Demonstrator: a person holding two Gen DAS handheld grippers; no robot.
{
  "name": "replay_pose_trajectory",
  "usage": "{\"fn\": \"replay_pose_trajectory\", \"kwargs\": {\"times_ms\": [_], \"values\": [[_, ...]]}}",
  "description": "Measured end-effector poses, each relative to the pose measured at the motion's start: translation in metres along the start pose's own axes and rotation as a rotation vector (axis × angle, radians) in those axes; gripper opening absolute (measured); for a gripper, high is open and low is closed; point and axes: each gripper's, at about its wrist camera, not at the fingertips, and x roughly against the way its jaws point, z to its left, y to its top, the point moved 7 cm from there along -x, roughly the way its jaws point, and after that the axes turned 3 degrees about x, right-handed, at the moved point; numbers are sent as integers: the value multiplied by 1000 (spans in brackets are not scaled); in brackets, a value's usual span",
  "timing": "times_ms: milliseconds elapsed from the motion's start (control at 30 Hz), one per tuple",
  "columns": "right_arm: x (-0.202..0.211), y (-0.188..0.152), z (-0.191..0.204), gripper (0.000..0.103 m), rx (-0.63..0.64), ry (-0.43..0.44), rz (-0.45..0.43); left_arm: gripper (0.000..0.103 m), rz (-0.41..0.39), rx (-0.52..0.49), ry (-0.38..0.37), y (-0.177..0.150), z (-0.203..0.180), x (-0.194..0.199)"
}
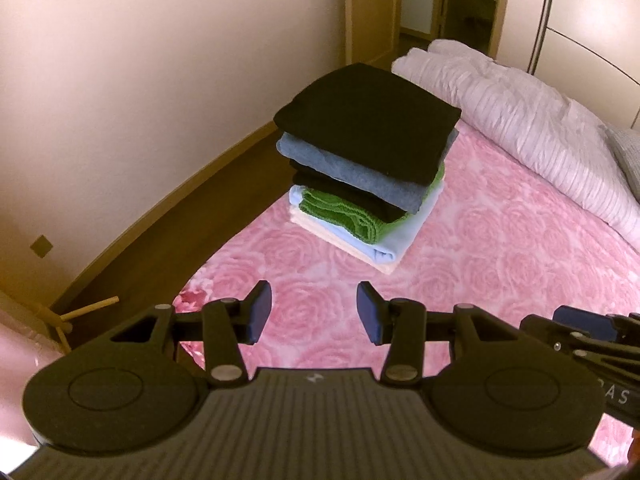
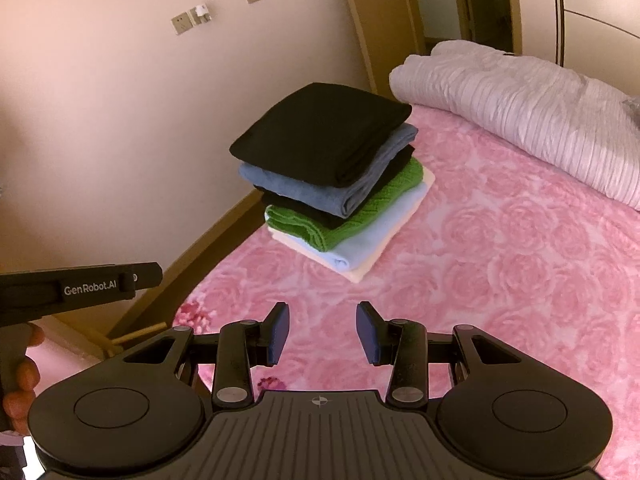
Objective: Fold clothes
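**Folded stack on the bed, both tongs empty**

A stack of folded clothes (image 1: 366, 168) sits near the bed's (image 1: 500, 264) left edge, black piece on top, then blue, black, green, pale blue and cream. The left tongs (image 1: 313, 312) and right tongs (image 2: 322, 334) hover short of it, jaws wide apart, holding nothing. A rumpled white duvet (image 2: 520, 116) lies beyond.

At centre frame the black top garment (image 1: 368, 120) is looking like smooth, matt cloth; the green piece (image 2: 360, 210) lower in the stack is showing a coarse, ribbed knit. The pink bedspread (image 1: 480, 260) across the lower right is appearing plush with embossed roses; the left gripper (image 1: 314, 312) and right gripper (image 2: 322, 334) are looking like matt black plastic with dull metal rivets.
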Motion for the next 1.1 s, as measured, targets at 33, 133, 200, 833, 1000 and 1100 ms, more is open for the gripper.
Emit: {"fn": "replay_pose_trajectory", "kwargs": {"times_ms": [33, 133, 200, 833, 1000, 1100], "values": [[-3, 1, 1, 41, -8, -9, 5, 43, 7, -5, -8, 2, 2, -4], [-10, 6, 7, 41, -26, -35, 13, 43, 13, -34, -20, 9, 8, -15], [-13, 9, 11, 41, -27, -56, 4, 43, 7, -54, -25, 14, 9, -23], [-12, -1, -15, 41, 4, -91, 5, 42, 18, -72, -23, 8, -26, -27], [4, -4, -43, 41, 57, -66, 8, 42, 9, -16, 3, -8, -58, -9], [17, -8, -63, 41, 96, -41, 8, 42, 14, 13, 22, -21, -83, 2]]}}
